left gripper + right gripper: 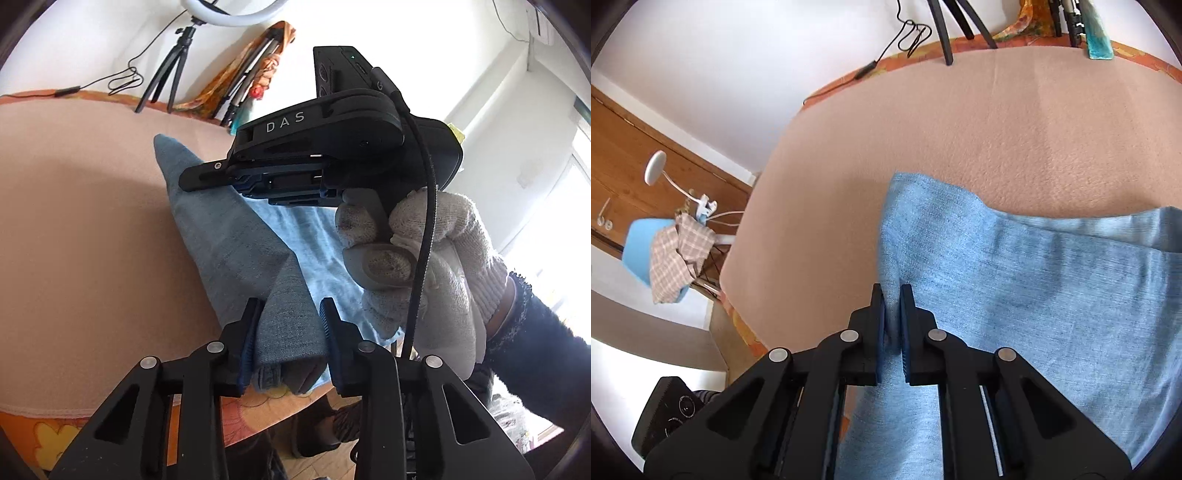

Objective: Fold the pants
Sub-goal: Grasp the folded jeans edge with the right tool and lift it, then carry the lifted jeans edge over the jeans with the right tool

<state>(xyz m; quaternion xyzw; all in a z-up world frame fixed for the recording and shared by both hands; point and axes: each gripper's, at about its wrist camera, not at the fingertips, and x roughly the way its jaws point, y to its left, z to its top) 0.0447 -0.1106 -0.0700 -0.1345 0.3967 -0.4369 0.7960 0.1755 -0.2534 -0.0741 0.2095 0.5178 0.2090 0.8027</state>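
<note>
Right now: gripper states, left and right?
Left gripper: around a folded bundle of the pants, pads touching its sides.
Right gripper: shut on a pinch of pants fabric.

Left gripper: matte black linkage arms with triangular cut-outs, four silver round pivot pins, blue ribbed pads on the inner finger faces.

Right gripper: same build, same silver pins and blue pads. Seen from the left wrist view, its body carries pale "DAS" lettering, a small green light at 12 o'clock, and a black ribbed cable.

Hand: white knit glove with grey soiled fingertips; dark fuzzy sleeve at 4 o'clock.
</note>
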